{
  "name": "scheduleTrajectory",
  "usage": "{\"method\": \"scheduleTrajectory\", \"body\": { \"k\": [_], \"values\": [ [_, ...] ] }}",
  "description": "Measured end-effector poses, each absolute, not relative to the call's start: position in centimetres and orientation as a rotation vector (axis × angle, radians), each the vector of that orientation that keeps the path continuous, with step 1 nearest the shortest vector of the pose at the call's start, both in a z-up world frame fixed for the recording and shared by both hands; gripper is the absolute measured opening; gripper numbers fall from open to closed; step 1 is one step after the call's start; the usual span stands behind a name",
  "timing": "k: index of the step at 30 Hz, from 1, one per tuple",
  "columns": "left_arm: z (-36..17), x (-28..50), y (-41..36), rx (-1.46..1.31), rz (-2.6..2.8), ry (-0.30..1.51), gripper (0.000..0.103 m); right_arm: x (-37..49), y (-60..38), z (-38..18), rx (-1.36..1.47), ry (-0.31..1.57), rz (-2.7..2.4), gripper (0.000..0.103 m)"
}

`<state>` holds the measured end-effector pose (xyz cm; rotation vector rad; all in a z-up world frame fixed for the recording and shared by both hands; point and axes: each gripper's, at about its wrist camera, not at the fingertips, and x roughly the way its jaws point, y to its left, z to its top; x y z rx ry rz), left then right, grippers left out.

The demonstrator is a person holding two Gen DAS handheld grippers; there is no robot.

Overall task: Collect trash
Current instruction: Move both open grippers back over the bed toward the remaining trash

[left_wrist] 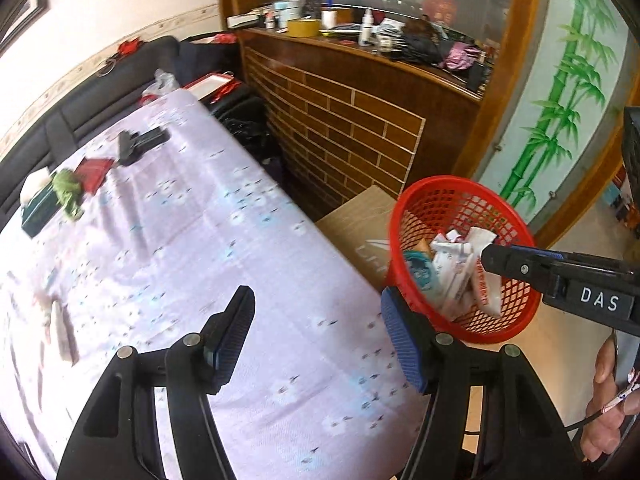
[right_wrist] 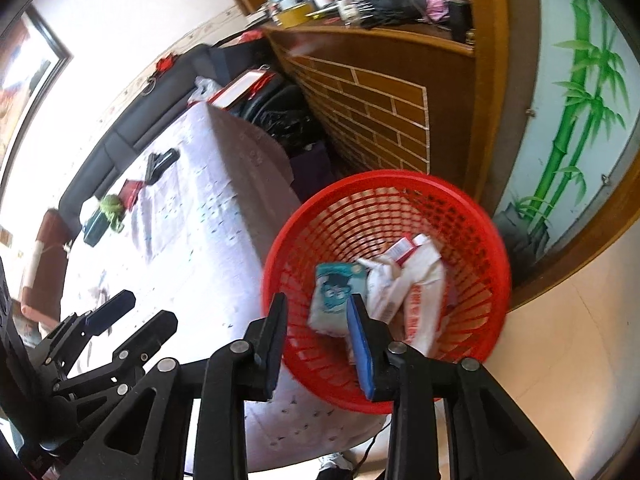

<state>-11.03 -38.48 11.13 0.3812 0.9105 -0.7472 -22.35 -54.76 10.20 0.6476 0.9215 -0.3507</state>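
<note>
Right tongs [right_wrist: 316,336] apart over upright red basket [right_wrist: 472,216], mouth up.

Both the left gripper [left_wrist: 316,336] and right gripper [right_wrist: 318,336] are black linkage frames with silver pivot screws and blue ribbed pads on the jaws, one side lettered "DAS" in white.

White capitals "DAS" on the black body of the right gripper [left_wrist: 490,258], seen from the left wrist. Red print on the white wrappers [left_wrist: 486,288] in the red basket [left_wrist: 516,304]: too blurred to read. Pale lettering on the cardboard box [left_wrist: 360,224] beside it, possibly "UFF", half hidden.
</note>
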Motion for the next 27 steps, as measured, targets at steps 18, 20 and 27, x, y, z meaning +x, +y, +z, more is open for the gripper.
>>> {"method": "scheduleTrajectory", "body": {
  "k": [18, 20, 27],
  "values": [
    [9.3, -7.6, -24.8, 0.203, -0.497, 0.997, 0.064, -16.0, -45.5, 9.6, 0.522, 1.035, -0.161, 0.038],
    [9.0, -7.1, -22.0, 0.174, -0.441, 1.009, 0.064, -15.0, -43.9, 9.6, 0.499, 1.047, -0.128, 0.040],
    [8.1, -5.6, -12.4, 0.087, -0.263, 1.047, 0.064, -8.9, -34.8, 9.1, 0.352, 1.114, 0.061, 0.044]
  ]
}}
